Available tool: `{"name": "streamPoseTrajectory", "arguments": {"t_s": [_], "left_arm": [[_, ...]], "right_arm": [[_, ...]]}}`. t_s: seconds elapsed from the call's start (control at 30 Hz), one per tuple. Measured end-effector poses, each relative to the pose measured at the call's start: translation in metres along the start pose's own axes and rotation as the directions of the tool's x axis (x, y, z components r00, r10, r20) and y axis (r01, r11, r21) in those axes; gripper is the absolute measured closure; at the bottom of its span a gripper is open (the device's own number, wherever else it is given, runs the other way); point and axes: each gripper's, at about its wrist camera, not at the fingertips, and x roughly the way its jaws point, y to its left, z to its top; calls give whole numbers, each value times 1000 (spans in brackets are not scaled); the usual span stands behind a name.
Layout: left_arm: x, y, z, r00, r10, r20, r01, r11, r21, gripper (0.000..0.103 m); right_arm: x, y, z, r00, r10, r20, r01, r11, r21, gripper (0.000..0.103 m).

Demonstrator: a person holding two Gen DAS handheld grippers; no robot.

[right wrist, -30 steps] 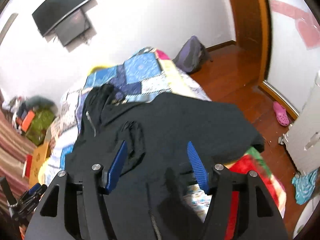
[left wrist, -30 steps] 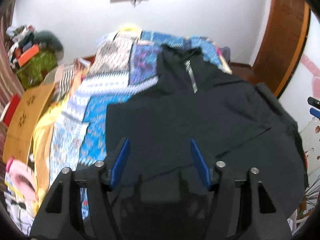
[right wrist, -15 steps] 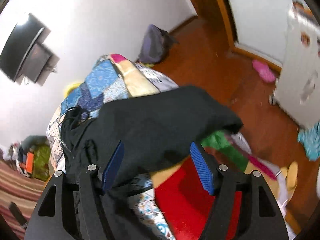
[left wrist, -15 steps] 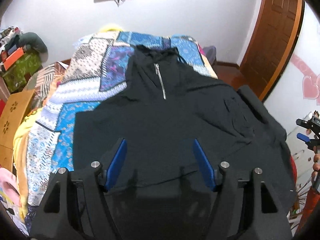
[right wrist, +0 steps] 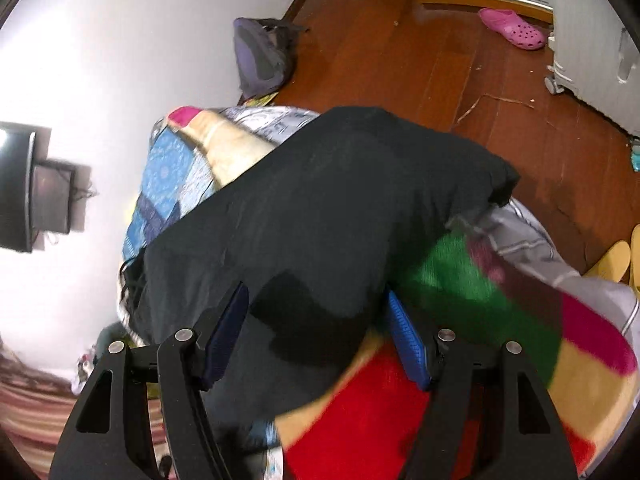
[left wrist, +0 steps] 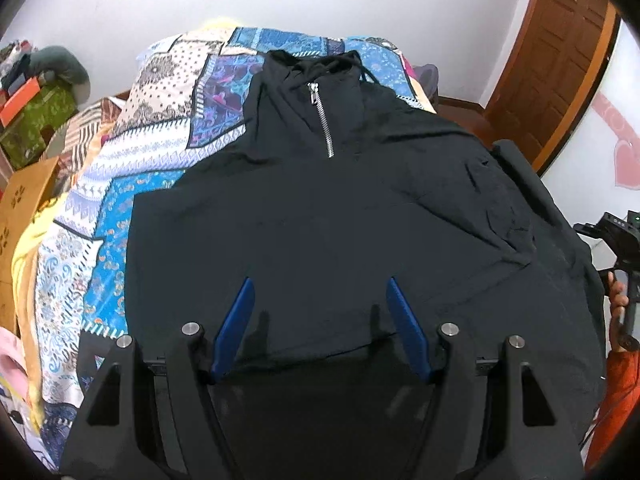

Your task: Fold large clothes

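Black zip-neck pullover (left wrist: pixel 328 216), spread flat, front up, across patchwork bed cover (left wrist: pixel 160 152); collar at far end, one sleeve hanging over bed's side edge. Fabric: soft, light, limp, probably slippery; best pinched at hem corners or sleeve cuff. Left gripper (left wrist: pixel 320 304): jaws wide, empty, over near hem. Right gripper (right wrist: pixel 316 312): jaws just widened, empty, over draped sleeve.

No readable text, label, brand, number or sign appears in either view. The black zip-neck garment (left wrist: pixel 320 216) spread on the patchwork quilt (left wrist: pixel 168 128) shows no print or tag. The tan cardboard box (left wrist: pixel 24 200) at the left edge bears only small dark flower-like marks, not letters. The white wall (left wrist: pixel 624 152) carries a pink heart-shaped decoration without words.
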Motion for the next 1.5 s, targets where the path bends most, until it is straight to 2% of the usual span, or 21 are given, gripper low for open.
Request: {"name": "streamPoseTrajectory", "arguments": {"t_s": [0.13,0.2,0.27,0.37,0.5,0.63,0.73,0.83,0.9,0.97,1.07,1.1,1.2,1.27,1.37,1.5], "left_arm": [[2,4,-1,1000,4,-11,-4,1000,-11,36],[0,6,-2,1000,1,-8,-1,1000,-14,36],[-3,7,-3,1000,5,-1,-5,1000,-11,36],[-9,8,-4,1000,16,17,-16,1000,1,36],[-17,12,-5,999,3,33,-2,1000,-8,36],[-25,18,-6,999,-18,50,20,999,-30,36],[-32,24,-7,998,-25,65,27,999,-36,36],[-37,30,-10,997,-24,77,27,999,-44,36],[-41,34,-11,996,-24,85,29,998,-55,36],[-45,40,-11,995,-27,94,34,997,-70,36],[-50,47,-12,994,-27,107,37,995,-91,36],[-51,48,-13,994,-25,110,35,995,-94,36],[-53,52,-16,994,-12,113,23,995,-96,36],[-53,54,-19,994,-2,111,13,995,-95,36],[-49,57,-22,995,5,99,5,995,-99,36],[-44,57,-23,996,2,86,8,994,-109,36]], "right_arm": [[10,15,6,997,-72,27,73,997,-22,39],[10,22,8,994,-98,47,100,994,-43,57],[6,32,8,993,-102,59,107,991,-84,85],[-15,57,3,993,-75,97,91,980,-178,91],[-54,103,-16,982,-31,184,91,940,-328,92],[-91,152,-47,975,91,205,18,879,-476,93],[-101,186,-81,973,144,180,-10,807,-591,93],[-93,212,-121,976,174,127,-40,725,-688,93],[-74,226,-149,985,156,80,-48,676,-736,93],[-50,231,-169,992,124,19,-66,645,-761,93],[-5,228,-195,994,37,-102,-103,615,-782,93],[14,224,-207,991,-15,-130,-95,605,-791,93],[43,212,-227,979,-129,-158,-58,566,-822,91],[54,211,-234,974,-168,-151,-35,550,-834,87],[53,204,-228,968,-184,-172,-41,557,-829,86],[38,210,-224,946,-189,-262,-110,575,-811,77]]}}
